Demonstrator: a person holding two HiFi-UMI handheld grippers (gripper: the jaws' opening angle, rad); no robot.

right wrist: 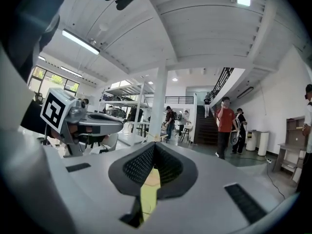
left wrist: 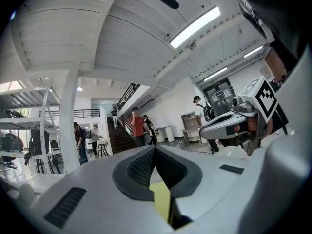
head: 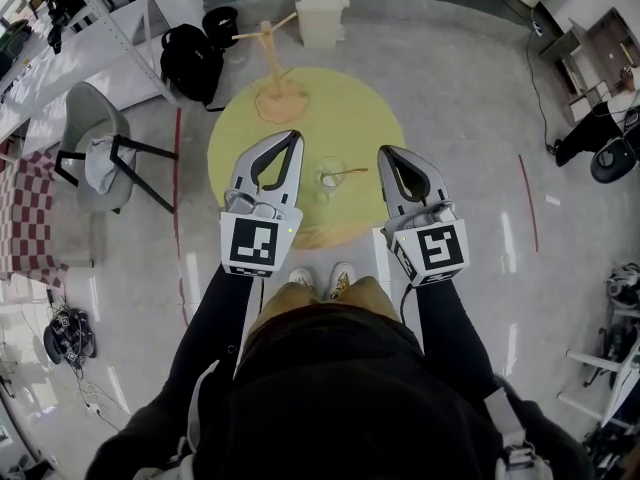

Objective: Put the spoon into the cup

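At the far left a red-checked cloth (head: 24,218) lies by a grey chair (head: 96,138) on the floor, and a black bag (head: 192,60) sits further up. The left tool (head: 295,136) is held out over the near left part of the round yellow worktop (head: 350,108). In its own view its jaws meet at the tips with nothing between them, and only a sliver of yellow shows through the slot below. Above it on the worktop stands a tan object with a stick, too small to name. A pale bin (head: 322,18) stands on the floor beyond the worktop's far edge. Between the two tools, and touched by neither, a clear cup (head: 328,177) stands upright on the worktop. The spoon (head: 352,172) has one end at the cup and its handle pointing right; whether that end sits inside the cup cannot be told. The right tool (head: 384,152) hovers just right of the spoon, its jaws likewise together and empty. The person's shoes (head: 300,278) stand at the worktop's near edge.
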